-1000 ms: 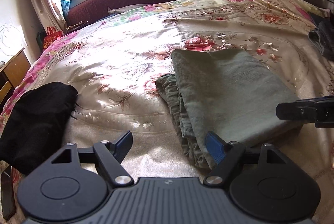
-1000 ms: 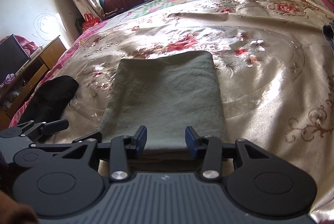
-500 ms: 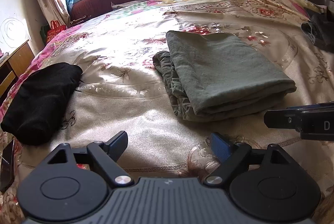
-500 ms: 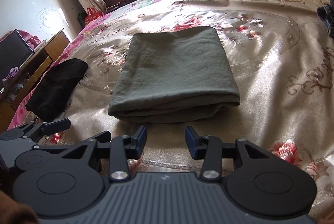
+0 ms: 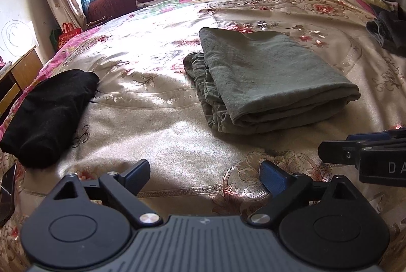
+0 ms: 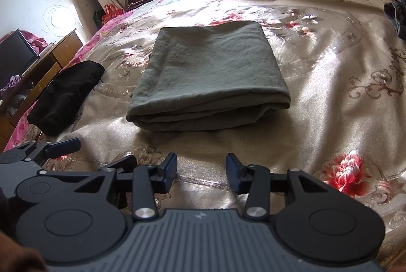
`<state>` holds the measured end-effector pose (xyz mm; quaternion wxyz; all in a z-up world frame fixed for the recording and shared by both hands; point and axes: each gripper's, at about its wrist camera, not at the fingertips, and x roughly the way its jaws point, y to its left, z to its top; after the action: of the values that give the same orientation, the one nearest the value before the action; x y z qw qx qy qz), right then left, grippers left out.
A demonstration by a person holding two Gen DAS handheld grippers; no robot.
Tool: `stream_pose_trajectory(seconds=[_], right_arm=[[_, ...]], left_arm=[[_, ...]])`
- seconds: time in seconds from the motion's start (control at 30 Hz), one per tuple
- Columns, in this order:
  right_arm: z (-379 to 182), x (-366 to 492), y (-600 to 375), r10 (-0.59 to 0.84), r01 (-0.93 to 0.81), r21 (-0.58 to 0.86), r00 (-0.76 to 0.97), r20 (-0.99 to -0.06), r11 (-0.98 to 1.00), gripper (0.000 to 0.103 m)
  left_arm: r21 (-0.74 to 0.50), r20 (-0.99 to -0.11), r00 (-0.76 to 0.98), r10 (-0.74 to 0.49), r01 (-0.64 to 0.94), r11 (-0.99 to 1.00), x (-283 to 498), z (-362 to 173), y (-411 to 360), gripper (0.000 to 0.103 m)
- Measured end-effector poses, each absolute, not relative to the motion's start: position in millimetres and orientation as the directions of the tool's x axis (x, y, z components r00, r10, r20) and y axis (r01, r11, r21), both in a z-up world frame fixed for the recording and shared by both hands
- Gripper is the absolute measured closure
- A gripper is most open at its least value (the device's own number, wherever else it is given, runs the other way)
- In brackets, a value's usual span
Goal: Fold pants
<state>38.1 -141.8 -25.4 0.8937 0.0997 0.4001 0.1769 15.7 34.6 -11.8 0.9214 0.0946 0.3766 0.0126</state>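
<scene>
The grey-green pants [image 5: 266, 76] lie folded into a thick rectangle on the flowered bedspread [image 5: 165, 140], with some layers sticking out on their left side. In the right wrist view the folded pants [image 6: 210, 74] sit straight ahead, their near fold facing me. My left gripper [image 5: 204, 170] hovers over bare bedspread short of the pants; its jaws are opening wide and nothing is between them. My right gripper [image 6: 201, 163] is open too, empty, a short way before the near fold. Neither gripper touches the pants.
A black garment [image 5: 50, 109] lies bunched at the bed's left side. Dark clothes [image 5: 388, 31] sit at the far right. A dark phone [image 5: 7, 193] rests at the left edge. A wooden nightstand [image 6: 38, 76] stands beside the bed, with a window and a maroon sofa behind.
Both grippers have drawn back from the pants toward the bed's near side, so the folded pants now lie clear ahead of them. The left jaws have spread wider.
</scene>
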Motion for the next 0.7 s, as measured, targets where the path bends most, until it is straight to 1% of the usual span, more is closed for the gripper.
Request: stream_pose_trajectory(seconds=[0.17, 0.7], right_arm=[[-26.2, 37.2, -139.7, 0.394, -0.246, 0.308, 0.622, -0.677, 0.919, 0.056], [-25.5, 34.8, -138.5, 0.393, -0.259, 0.295, 0.625, -0.675, 0.920, 0.055]], left_arm=[[0.184, -0.690, 0.718, 0.094, 0.048, 0.982, 16.3, -13.0, 34.5, 0.000], [0.194, -0.683, 0.723, 0.102, 0.045, 0.980, 12.9, -13.3, 32.9, 0.000]])
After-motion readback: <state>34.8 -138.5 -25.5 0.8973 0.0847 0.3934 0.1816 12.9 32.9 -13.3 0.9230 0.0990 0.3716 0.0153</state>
